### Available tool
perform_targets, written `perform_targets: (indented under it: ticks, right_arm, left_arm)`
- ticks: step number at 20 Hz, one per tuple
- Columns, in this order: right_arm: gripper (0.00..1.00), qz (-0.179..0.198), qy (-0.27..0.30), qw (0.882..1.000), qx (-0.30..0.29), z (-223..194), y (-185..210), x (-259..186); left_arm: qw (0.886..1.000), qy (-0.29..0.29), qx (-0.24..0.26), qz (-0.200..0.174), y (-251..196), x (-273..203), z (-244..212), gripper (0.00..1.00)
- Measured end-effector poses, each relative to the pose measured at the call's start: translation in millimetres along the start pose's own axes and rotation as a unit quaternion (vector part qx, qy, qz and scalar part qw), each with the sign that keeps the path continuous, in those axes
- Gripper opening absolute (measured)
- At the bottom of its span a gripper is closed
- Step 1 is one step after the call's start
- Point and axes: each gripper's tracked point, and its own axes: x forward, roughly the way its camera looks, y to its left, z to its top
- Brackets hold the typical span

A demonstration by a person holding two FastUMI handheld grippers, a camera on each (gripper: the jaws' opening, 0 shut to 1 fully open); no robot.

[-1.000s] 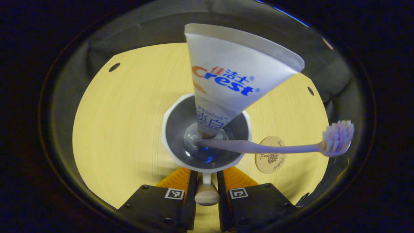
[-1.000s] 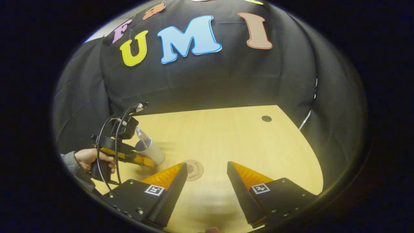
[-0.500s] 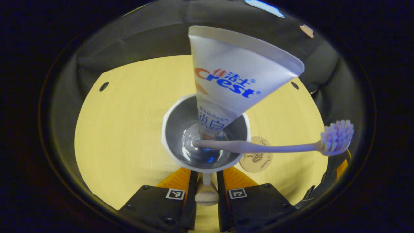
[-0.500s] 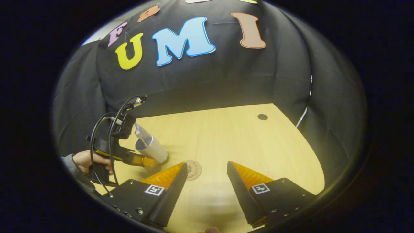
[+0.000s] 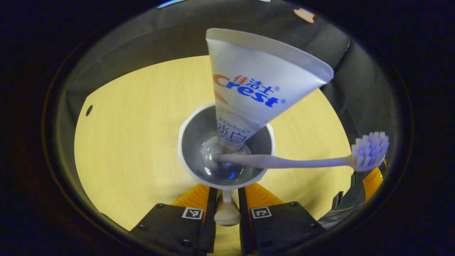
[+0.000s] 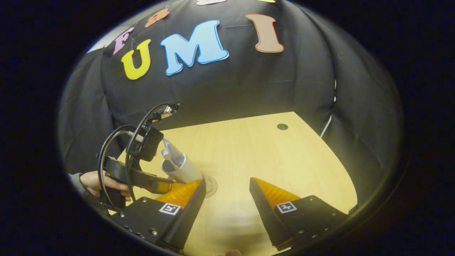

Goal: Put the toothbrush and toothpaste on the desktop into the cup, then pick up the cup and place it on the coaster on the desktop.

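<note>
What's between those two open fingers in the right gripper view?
Only bare desktop lies between the right gripper fingers; the coaster sits just left, by the cup.

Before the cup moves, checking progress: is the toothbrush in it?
In: the toothbrush handle sits in the cup, bristles over the rim.

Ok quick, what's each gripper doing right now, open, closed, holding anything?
Left gripper: closed on the cup handle; toothpaste and toothbrush inside.
Right gripper: open, holding nothing.
</note>
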Motion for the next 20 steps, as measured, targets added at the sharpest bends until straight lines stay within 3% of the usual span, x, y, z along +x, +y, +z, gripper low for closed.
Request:
perform_targets:
  ticks: [9,20]
  right_arm:
    - [0.81,-0.012,0.005,1.000,0.029,-6,-19,-6]
    - [0.81,-0.011,0.008,0.999,0.048,-9,-28,-10]
  left_arm:
    - [0.999,0.024,0.029,-0.004,-27,16,-11,0.34]
    - [0.998,0.040,0.044,0.015,-19,14,-14,0.35]
